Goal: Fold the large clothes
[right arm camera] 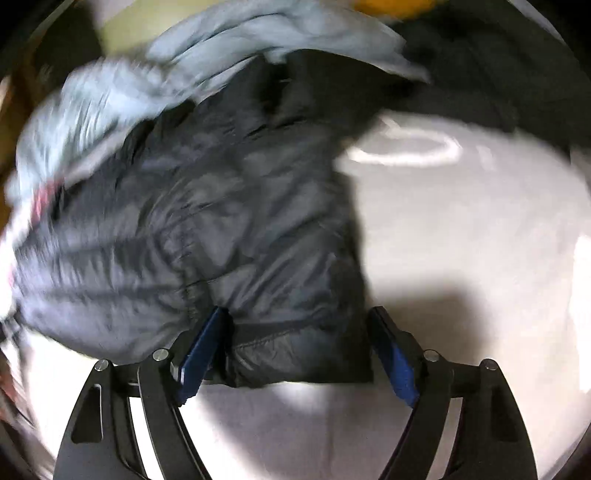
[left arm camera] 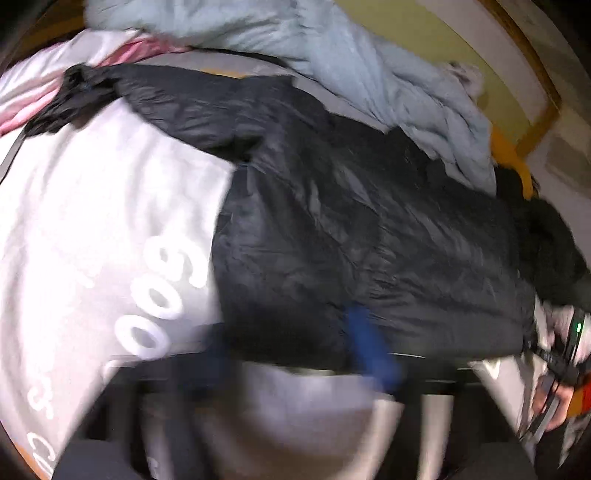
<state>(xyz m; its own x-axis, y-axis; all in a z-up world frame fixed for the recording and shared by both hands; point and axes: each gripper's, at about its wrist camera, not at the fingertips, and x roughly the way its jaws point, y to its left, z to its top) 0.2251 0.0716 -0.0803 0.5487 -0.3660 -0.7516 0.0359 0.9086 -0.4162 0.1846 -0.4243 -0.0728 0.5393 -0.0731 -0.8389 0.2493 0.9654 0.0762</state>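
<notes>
1. A black puffer jacket (left arm camera: pixel 351 229) lies spread across a pale grey sheet with white lettering (left arm camera: pixel 92 221) that covers the surface; whether that surface is a bed or a desk cannot be told.
2. A light blue garment (left arm camera: pixel 369 74) is heaped just behind the jacket, touching it, with pink-and-white cloth (left arm camera: pixel 44 88) beside it.
3. A yellow-green wall (left arm camera: pixel 424 33) and a wooden frame (left arm camera: pixel 535 66) stand behind.
4. The right gripper (right arm camera: pixel 299 350) has its jaws spread, straddling the jacket's near hem, one blue pad (right arm camera: pixel 201 354) touching the fabric.
5. The left gripper (left arm camera: pixel 369 350) is blurred; whether its jaws clasp the jacket's edge I cannot tell.
</notes>
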